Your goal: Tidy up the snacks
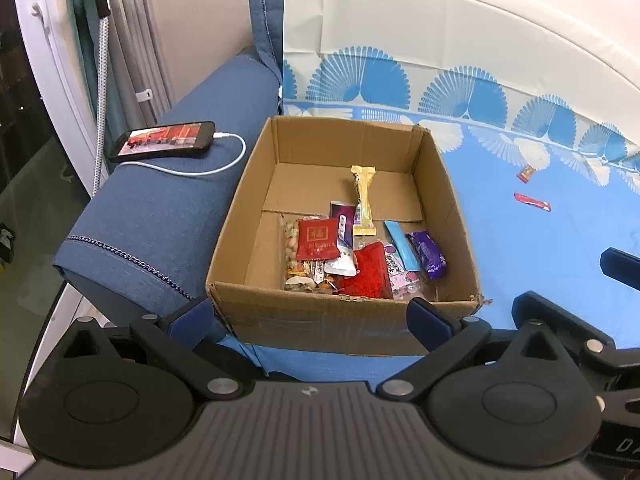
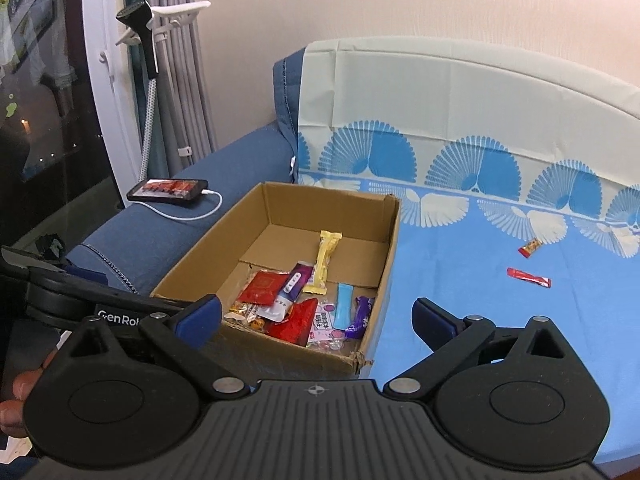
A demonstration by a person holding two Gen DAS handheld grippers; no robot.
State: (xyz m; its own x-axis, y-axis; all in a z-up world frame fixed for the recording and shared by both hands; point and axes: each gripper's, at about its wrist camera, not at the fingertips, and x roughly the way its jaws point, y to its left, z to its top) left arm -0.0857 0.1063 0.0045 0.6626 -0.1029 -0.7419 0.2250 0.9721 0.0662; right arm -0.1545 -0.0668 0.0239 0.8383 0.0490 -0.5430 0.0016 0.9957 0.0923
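Red stick snack (image 2: 529,277) is lying on the blue sheet (image 2: 460,264), long axis crosswise, ahead-right of the nearer right gripper (image 2: 318,316); both it and the left gripper (image 1: 310,316) are gaping empty beside the cardboard box (image 2: 384,248).

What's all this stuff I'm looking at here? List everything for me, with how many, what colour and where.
cardboard box: one, brown, open, on the blue sheet beside the sofa arm.
snacks in the box: a loose pile of roughly ten, red, purple, yellow, light blue and pink, mostly at the near end.
long red packet: one, red, on the sheet to the right of the box.
small red packet: one, red and orange, on the sheet behind the long one.
patterned sheet: one, blue with fan shapes, over the seat and backrest.
sofa arm: one, dark blue, left of the box.
phone: one, black, screen lit, on the sofa arm.
charging cable: one, white, plugged into the phone.
left tool: one, black with blue pads, open, empty.
right tool: one, same colours, open, empty.
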